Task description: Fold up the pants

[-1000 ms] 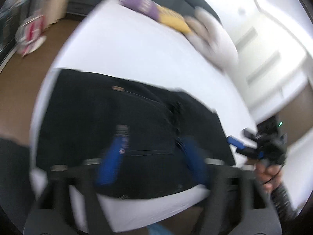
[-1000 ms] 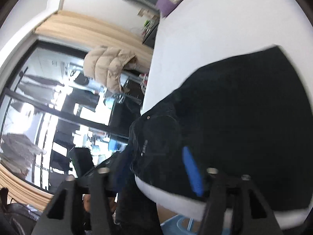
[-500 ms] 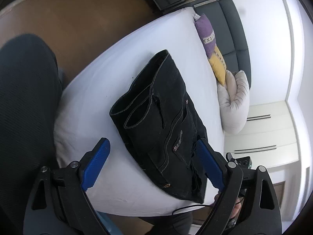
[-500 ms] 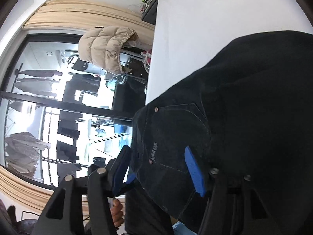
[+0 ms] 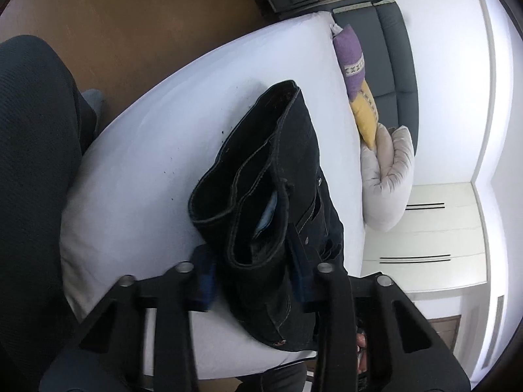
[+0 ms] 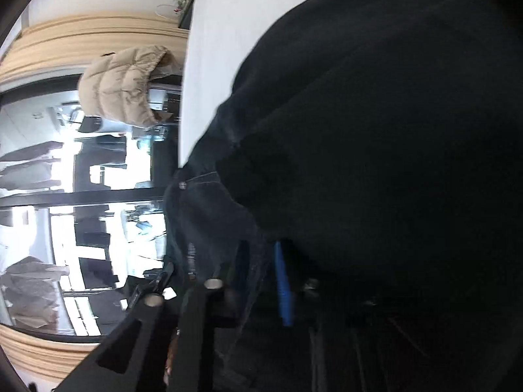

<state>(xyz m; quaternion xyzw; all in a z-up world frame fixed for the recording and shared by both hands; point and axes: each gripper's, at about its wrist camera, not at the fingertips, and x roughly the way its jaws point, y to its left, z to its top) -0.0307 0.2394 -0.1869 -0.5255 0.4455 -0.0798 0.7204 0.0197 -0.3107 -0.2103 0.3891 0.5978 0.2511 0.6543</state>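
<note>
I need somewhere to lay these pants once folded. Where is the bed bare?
Bare sheet lies between the black pants and the bed's floor-side edge, up to the headboard corner. Crowded: the pillows along the far edge, and both grippers at the near corner.

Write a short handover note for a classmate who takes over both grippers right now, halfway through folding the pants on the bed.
Left gripper: its jaws are closing, with the near end of the folded pants between them.
Right gripper: shut on dark pants cloth at the bed's edge; the view is mostly filled by the fabric.
Pants: a folded black bundle on the white bed, its near end at the near edge.
Done: the pants are already folded up into layers.
Left: probably one more fold or a tidy-up, then let go with both grippers.
</note>
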